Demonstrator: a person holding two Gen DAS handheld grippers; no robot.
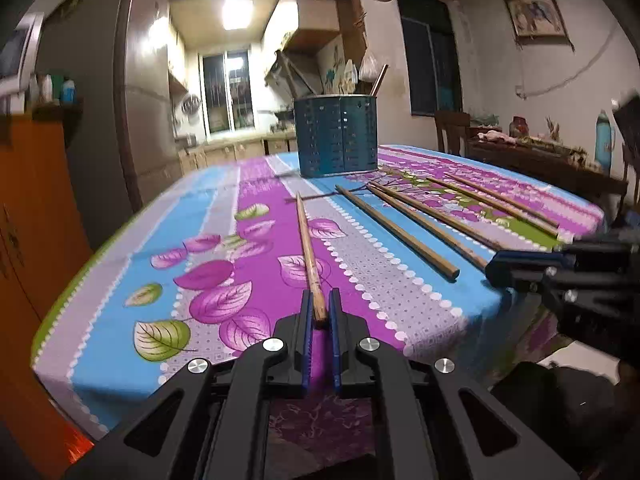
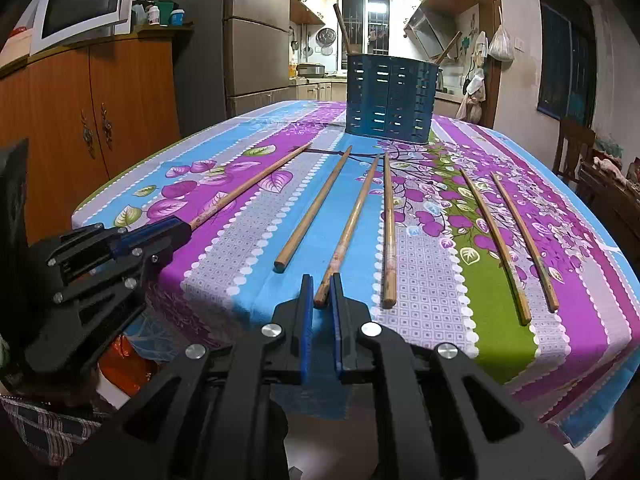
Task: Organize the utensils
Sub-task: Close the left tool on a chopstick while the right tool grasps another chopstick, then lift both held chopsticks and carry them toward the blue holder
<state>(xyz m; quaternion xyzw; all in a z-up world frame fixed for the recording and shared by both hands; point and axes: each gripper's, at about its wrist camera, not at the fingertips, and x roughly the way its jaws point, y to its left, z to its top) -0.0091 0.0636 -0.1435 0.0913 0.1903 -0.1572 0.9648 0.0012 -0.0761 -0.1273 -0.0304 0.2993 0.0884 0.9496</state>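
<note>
Both grippers were clamped at the near table edge, each pinching the butt end of one wooden chopstick. Furthest left, the left gripper (image 1: pixel 321 311) had its blue pads narrowed tight around the leftmost chopstick (image 1: pixel 307 246), which lay flat on the flowered tablecloth (image 1: pixel 208 264) and pointed away toward the blue slotted holder (image 1: pixel 336 136) at the far middle of the table. Next to the right lay a free chopstick (image 2: pixel 314 208), untouched. Beside it, the right gripper (image 2: pixel 322 292) was closed on the third chopstick (image 2: pixel 352 220), again at its thick near end, with the rest of the stick resting on the cloth. Just right of that lay another loose one (image 2: pixel 388 232), and well apart to the right a further pair (image 2: pixel 512 240) on the green and purple stripes.

A few sticks already stood in the holder, so the job looked barely under way. To do this lift well, I judged each hand should raise its stick by tipping the far end up first, since a grip so near the butt leaves a long lever that can swivel between the pads. The sticks should be kept apart while carried and brought upright over the holder's rim before release. The neighbour lying close to the right gripper's stick could be nudged if the lift dragged sideways.
</note>
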